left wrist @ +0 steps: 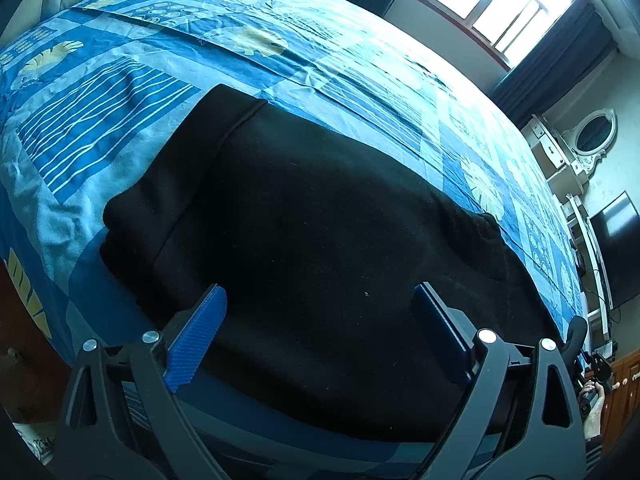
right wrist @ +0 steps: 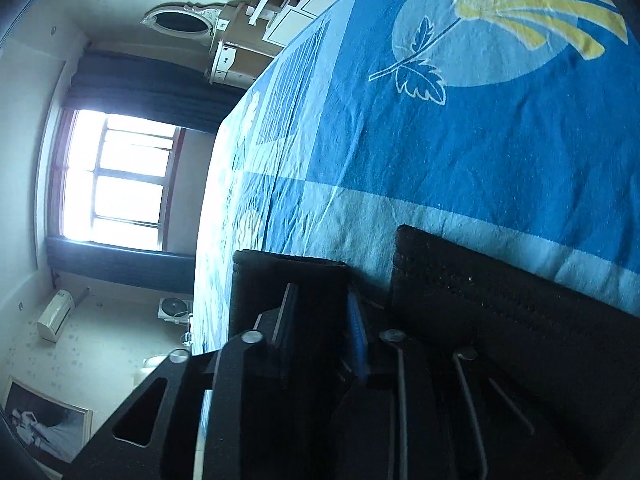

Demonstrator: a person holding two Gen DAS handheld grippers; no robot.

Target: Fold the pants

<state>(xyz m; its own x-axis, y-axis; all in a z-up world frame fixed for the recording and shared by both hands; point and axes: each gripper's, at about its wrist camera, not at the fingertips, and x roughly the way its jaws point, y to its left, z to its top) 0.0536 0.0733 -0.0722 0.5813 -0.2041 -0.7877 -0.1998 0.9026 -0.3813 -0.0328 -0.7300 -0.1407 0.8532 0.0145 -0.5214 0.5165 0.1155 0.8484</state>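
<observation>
While the black pants (left wrist: 304, 216) lie spread on the blue patterned bedspread (left wrist: 120, 92), near the bed's edge, the left gripper (left wrist: 320, 332) hangs just above their near end with its jaws wide apart and nothing between them; its two blue pads (left wrist: 196, 340) stand to either side of the dark cloth without pressing on it, so most of the garment stretches away ahead of the fingers toward the middle of the bed. Beyond the pants the bedspread runs on to a bright window (left wrist: 500, 4) with dark curtains, and past their right edge, off the bed's corner, a person's hand (left wrist: 592, 404) grips a handle. Seen from the right gripper (right wrist: 320, 332), whose view is rolled on its side, the jaws are drawn close together on a fold of the pants (right wrist: 288, 280): black cloth fills the narrow gap between the pads and rises past the fingertips, lifted a little off the bedspread (right wrist: 480, 160). To the right of that pinched fold, another part of the pants lies flat on the pale band of the cover.
</observation>
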